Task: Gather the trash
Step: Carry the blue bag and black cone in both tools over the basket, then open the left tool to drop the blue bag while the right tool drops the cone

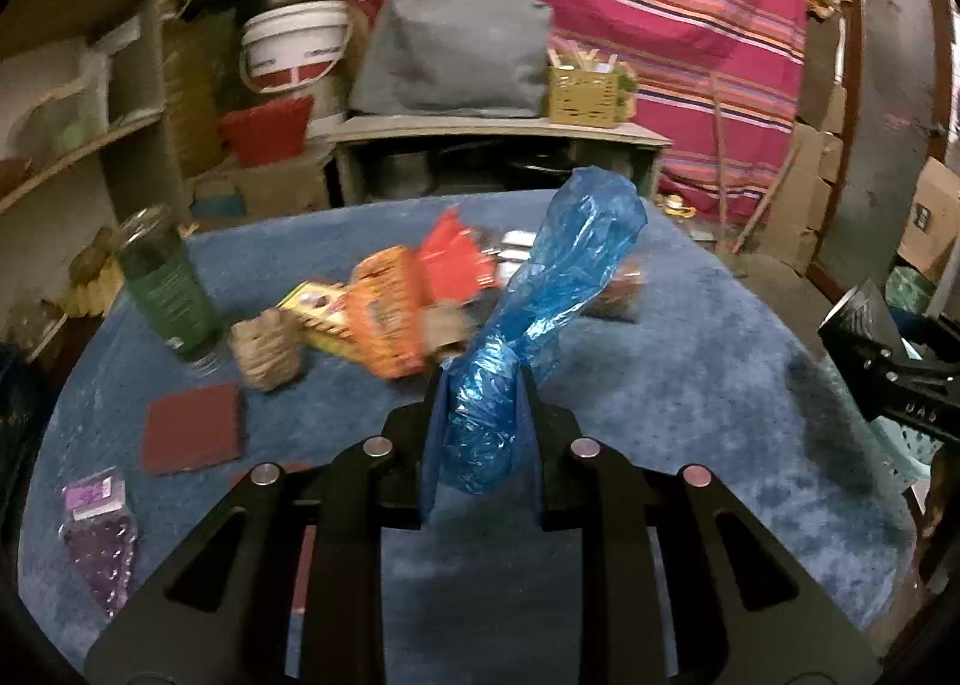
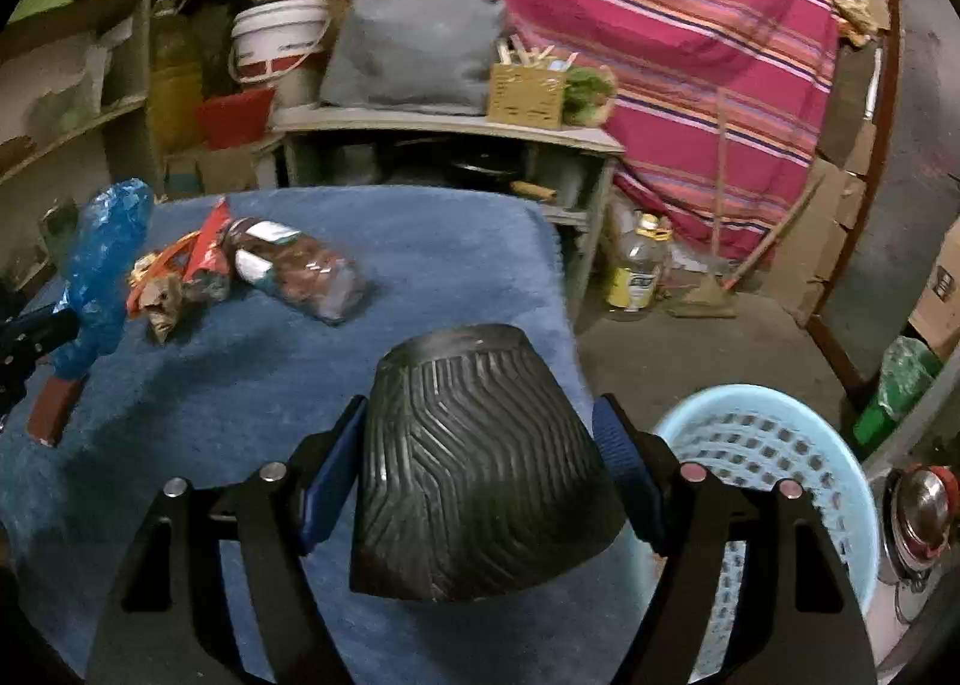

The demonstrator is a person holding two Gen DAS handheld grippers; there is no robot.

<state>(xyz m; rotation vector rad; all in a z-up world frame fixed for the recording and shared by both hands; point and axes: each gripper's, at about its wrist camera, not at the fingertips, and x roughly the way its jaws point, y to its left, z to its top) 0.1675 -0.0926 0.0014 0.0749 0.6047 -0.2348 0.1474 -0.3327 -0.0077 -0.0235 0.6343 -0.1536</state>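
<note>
My left gripper (image 1: 480,385) is shut on a crumpled blue plastic bag (image 1: 540,289) and holds it above the blue-carpeted table (image 1: 690,385); the bag also shows in the right wrist view (image 2: 102,259). My right gripper (image 2: 480,415) is shut on a black ribbed cup (image 2: 480,463), held upside down over the table's right edge. A light blue perforated basket (image 2: 774,445) stands on the floor just right of it. Orange and red wrappers (image 1: 408,295) and a clear plastic bottle (image 2: 300,271) lie on the table.
A green bottle (image 1: 168,289), a woven holder (image 1: 264,349), a dark red square pad (image 1: 192,427) and a purple packet (image 1: 102,535) lie on the table's left. Shelves (image 1: 72,145), a low cabinet (image 2: 444,145) and a floor bottle (image 2: 636,271) stand behind.
</note>
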